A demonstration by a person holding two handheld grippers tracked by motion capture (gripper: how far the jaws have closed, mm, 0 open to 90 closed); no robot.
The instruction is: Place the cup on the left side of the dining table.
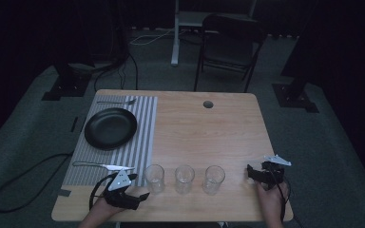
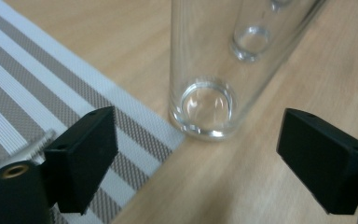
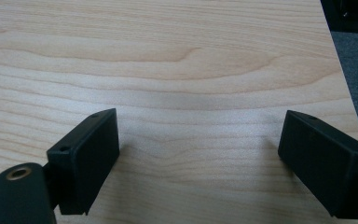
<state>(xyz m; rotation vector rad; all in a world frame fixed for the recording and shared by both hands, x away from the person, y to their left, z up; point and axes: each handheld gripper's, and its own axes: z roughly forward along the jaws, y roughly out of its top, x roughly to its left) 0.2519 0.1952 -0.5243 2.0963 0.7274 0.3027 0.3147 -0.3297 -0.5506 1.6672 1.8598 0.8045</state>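
Observation:
Three clear glasses stand in a row near the table's front edge: the left glass point(image 1: 154, 177), the middle glass point(image 1: 184, 178) and the right glass point(image 1: 214, 179). My left gripper point(image 1: 140, 190) is open, low at the front left, pointing at the left glass point(image 2: 205, 79), which stands just ahead of its jaws, not between them. Behind it the middle glass point(image 2: 256, 35) lines up. My right gripper point(image 1: 250, 172) is open at the front right, over bare wood point(image 3: 191, 93), a short way right of the right glass.
A striped placemat point(image 1: 142, 137) on the left carries a black plate point(image 1: 110, 128), a fork point(image 1: 116, 101) at its far end and a knife point(image 1: 102, 166) at its near end. A cable hole point(image 1: 208, 104) lies in the table. A folding chair point(image 1: 228, 45) stands beyond.

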